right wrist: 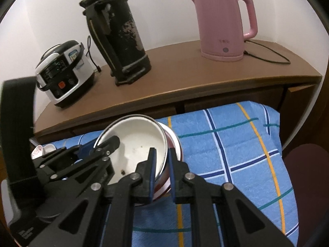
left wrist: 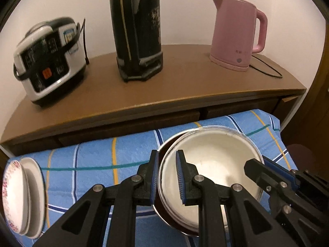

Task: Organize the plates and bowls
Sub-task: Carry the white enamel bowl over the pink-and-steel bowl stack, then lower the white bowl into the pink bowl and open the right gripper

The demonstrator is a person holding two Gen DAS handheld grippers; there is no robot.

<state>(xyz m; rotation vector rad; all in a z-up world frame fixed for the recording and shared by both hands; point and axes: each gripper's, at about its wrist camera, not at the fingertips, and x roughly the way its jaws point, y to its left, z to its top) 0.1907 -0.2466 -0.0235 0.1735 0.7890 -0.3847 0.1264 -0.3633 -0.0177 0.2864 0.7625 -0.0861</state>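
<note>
- Low in the centre of both views, a steel bowl [left wrist: 216, 164] is pinched at opposite rims: the left gripper [left wrist: 167, 177] and the right gripper [right wrist: 162, 173] are each nearly closed on its wall.
- Both grips are best kept level and lowered together onto the blue checked cloth [right wrist: 236, 154].
- At the lower left, stacked plates [left wrist: 22, 195] are seen.
- Behind, a wooden counter [left wrist: 185, 86] is occupied by a rice cooker [left wrist: 49, 59], a dark flask [left wrist: 137, 30] and a pink kettle [left wrist: 236, 33].

Rice cooker [left wrist: 49, 61], black flask [left wrist: 136, 28], pink kettle [left wrist: 236, 35] on wooden counter [left wrist: 185, 82].
</note>
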